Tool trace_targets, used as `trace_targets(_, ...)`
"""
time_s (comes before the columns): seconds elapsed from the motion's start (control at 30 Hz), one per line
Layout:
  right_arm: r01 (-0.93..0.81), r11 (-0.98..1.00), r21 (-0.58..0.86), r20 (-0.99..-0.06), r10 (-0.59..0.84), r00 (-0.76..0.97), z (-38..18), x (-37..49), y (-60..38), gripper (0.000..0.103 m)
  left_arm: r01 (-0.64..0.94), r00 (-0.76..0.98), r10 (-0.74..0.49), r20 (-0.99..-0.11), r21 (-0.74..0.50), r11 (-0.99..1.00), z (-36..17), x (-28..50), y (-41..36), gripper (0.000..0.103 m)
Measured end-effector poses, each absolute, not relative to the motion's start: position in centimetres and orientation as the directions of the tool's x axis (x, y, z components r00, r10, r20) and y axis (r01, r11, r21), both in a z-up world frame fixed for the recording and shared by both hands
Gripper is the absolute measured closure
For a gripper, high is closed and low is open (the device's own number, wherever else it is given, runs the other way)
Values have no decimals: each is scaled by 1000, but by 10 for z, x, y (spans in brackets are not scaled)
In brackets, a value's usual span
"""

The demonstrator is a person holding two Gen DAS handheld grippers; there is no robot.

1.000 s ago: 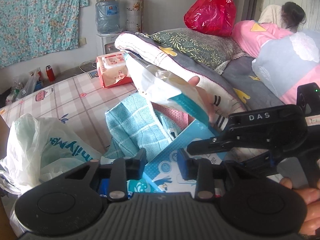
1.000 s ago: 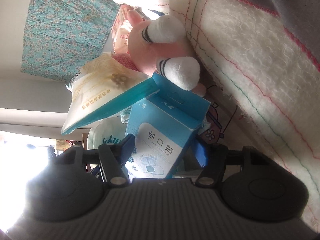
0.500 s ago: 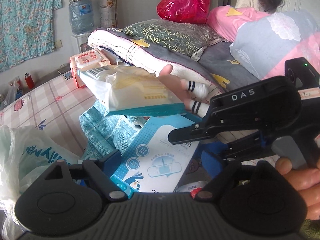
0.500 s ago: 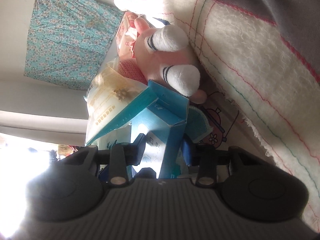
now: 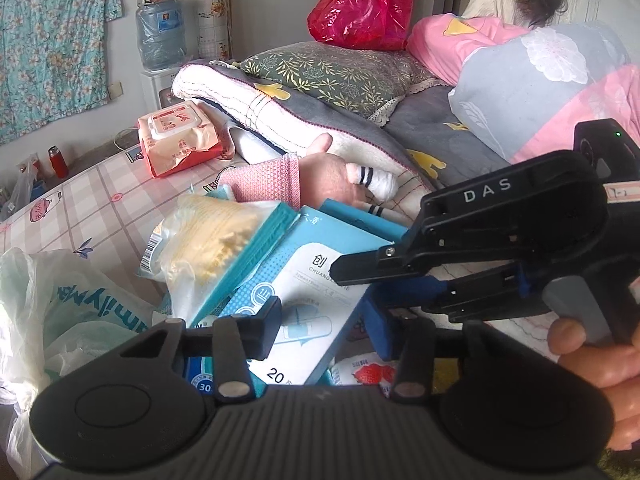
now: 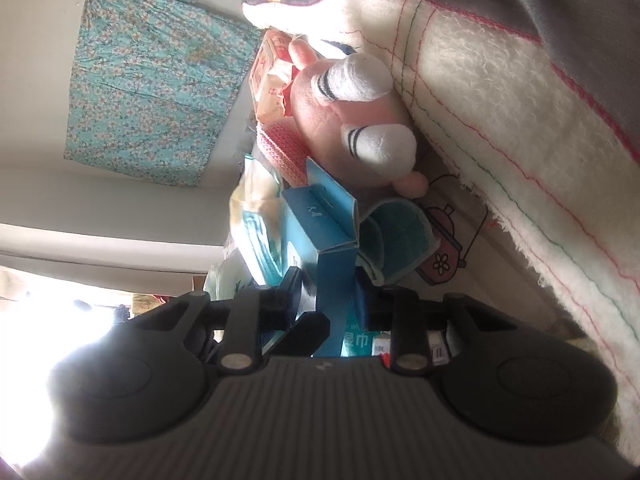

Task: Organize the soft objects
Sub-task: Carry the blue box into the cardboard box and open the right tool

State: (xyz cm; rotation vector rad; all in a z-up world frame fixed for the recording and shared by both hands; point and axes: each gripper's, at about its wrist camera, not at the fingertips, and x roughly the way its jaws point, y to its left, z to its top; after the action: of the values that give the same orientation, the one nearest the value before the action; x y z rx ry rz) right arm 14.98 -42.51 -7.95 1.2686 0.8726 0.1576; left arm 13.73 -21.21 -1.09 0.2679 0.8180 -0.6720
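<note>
We hold a tool in each hand over a cluttered bed [image 5: 92,196]. A blue box [image 5: 304,276] lies tilted between both tools. Our left tool [image 5: 326,320] has the box between its jaws, which are closing; we cannot tell whether the pads press it yet. Our right tool [image 6: 330,296] comes in from the right, on its side, jaws also closing, and its pads sit against the box's [image 6: 334,240] narrow sides. A packet [image 5: 212,248] of pale yellow contents leans on the box's left edge. Just behind the box lies a pink plush [image 5: 316,178] with white striped feet, against a folded quilt [image 5: 360,148]. A teal cloth [image 6: 396,236] sits beside the box. A white plastic bag [image 5: 60,308] lies at the left, and a wipes pack [image 5: 176,140] farther back.
</note>
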Motion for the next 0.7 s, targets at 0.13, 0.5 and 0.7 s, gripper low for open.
trace_targets(0.13, 322, 339, 884, -463, 538, 704, -66, 137, -424, 84, 648, 498, -465, -732, -43, 761, -4, 124, -206, 56)
trace_targets(0.5, 210, 426, 880, -431, 531, 729, -19, 89, -416, 85, 656, 561, -492, -666, -6, 755, 27, 89, -178, 15)
trace_targets(0.7, 106, 462, 881, -392, 584, 711, 18, 81, -397, 85, 643, 593, -504, -628, -7, 766, 51, 74, -147, 9)
